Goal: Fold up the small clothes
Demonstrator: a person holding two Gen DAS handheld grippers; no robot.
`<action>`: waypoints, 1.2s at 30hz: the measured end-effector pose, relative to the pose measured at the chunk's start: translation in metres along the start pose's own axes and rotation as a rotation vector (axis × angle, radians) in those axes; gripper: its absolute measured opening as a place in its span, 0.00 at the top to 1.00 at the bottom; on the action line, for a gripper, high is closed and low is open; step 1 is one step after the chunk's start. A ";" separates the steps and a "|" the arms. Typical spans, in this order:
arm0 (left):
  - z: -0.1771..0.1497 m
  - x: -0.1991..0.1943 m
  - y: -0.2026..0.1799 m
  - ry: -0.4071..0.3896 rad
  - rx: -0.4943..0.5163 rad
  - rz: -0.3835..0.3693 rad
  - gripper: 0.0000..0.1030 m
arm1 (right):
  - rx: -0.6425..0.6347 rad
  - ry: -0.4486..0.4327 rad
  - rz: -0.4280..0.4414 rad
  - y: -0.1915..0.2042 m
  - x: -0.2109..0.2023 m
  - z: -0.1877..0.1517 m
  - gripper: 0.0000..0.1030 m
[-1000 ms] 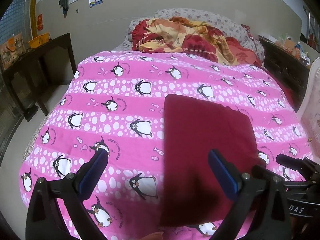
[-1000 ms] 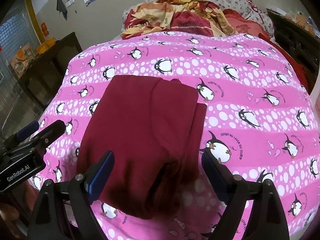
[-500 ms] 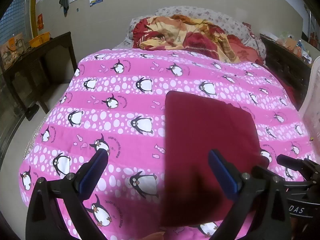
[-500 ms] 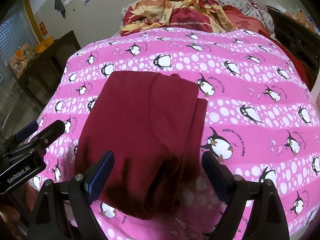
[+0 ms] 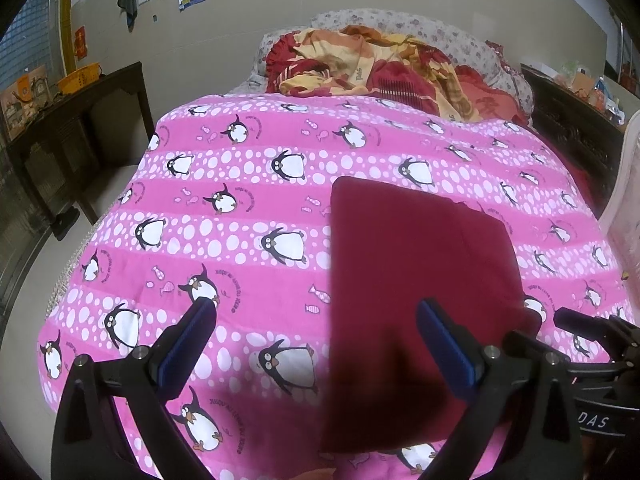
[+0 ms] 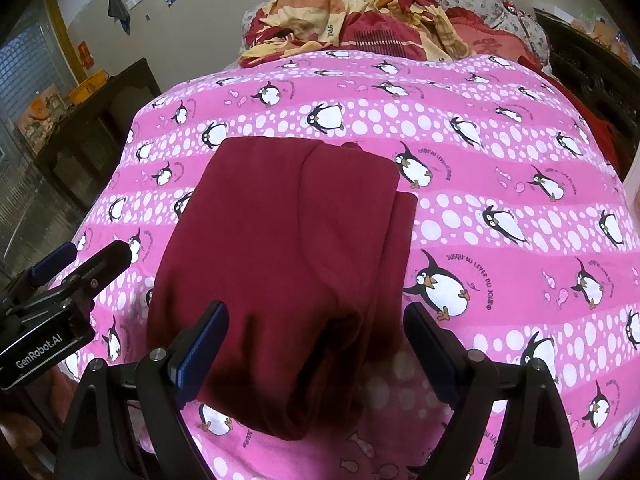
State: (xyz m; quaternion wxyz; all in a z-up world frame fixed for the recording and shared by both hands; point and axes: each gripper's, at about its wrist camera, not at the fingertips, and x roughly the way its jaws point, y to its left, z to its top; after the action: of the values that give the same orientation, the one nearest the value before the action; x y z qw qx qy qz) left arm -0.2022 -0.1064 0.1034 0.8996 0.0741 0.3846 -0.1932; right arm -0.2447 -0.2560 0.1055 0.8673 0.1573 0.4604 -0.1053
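A dark red garment (image 6: pixel 280 260) lies folded into a flat rectangle on the bed, on top of a pink blanket (image 5: pixel 240 240) printed with penguins and white dots. In the right wrist view a narrower folded layer shows along the right edge of the garment, a little lower than the top layer. The right claw (image 6: pixel 316 336) hovers over the near end of the garment with its jaws wide apart; the fingers stand on both sides of the near edge, and nothing is gripped between them. The left claw (image 5: pixel 316 336) is also wide open and holds nothing; its left finger is over the pink blanket and its right finger is over the near left part of the garment. Whether the fingertips touch the fabric I cannot tell. Each claw is visible at the edge of the other view. At the far end of the bed lies a crumpled red and yellow quilt (image 5: pixel 384 68) against flowered pillows (image 5: pixel 460 36). A dark wooden table (image 5: pixel 72 120) stands to the left of the bed.
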 end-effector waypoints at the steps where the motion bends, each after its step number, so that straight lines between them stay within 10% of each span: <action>1: -0.001 0.000 0.000 0.001 0.001 0.000 0.03 | -0.002 0.000 0.000 0.001 0.000 0.000 0.10; 36: 0.000 0.006 -0.002 0.017 0.009 -0.004 0.03 | -0.018 0.027 -0.003 0.005 0.006 0.000 0.10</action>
State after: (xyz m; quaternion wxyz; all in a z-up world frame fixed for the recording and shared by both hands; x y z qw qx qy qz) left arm -0.1993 -0.1103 0.0992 0.8955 0.0792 0.3916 -0.1962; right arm -0.2394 -0.2519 0.1010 0.8623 0.1504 0.4731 -0.1003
